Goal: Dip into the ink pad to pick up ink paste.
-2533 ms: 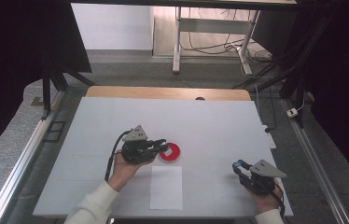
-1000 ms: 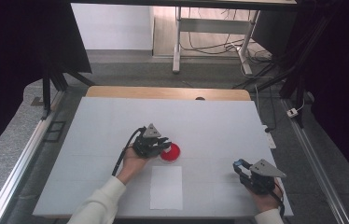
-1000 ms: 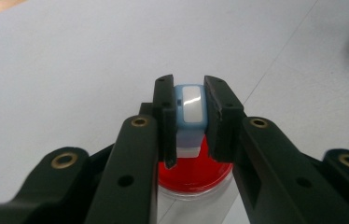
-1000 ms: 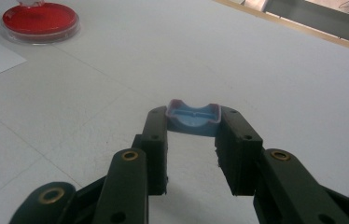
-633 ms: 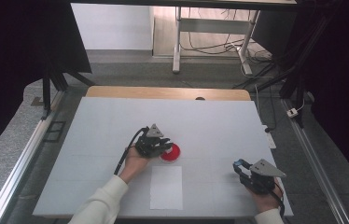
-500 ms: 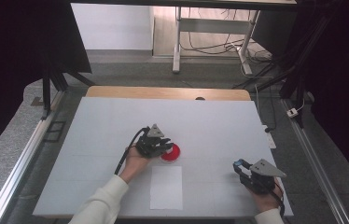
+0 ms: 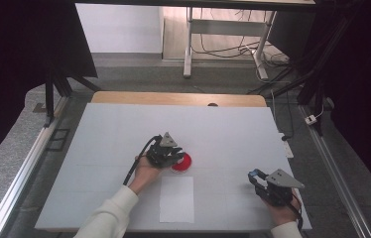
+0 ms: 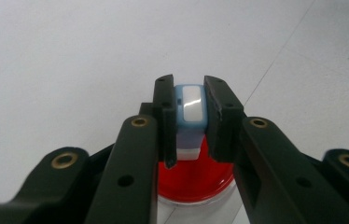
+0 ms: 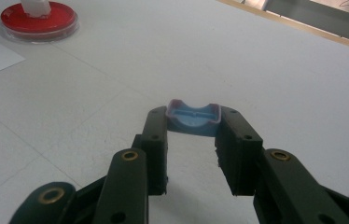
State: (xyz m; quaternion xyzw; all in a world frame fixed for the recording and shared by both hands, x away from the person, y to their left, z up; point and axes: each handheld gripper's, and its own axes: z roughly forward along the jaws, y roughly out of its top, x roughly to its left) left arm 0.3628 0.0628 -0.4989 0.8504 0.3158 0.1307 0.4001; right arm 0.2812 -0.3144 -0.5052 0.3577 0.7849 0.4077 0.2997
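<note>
Near the table's (image 7: 99, 148) centre, the left gripper (image 8: 189, 119) is clamped narrowly on a pale blue block (image 8: 189, 109), held over the red dish (image 7: 181, 162), which has a white paper sheet (image 7: 176, 199) at its six o'clock. Toward four o'clock, the right gripper (image 9: 192, 123) pinches a blue cap (image 9: 193, 119) between moderately spread jaws, just above the tabletop.

There is one red dish (image 7: 182, 163) and one white paper sheet (image 7: 176, 199). There are two small blue pieces, one blue block (image 8: 189, 112) and one blue cap (image 9: 193, 117).
</note>
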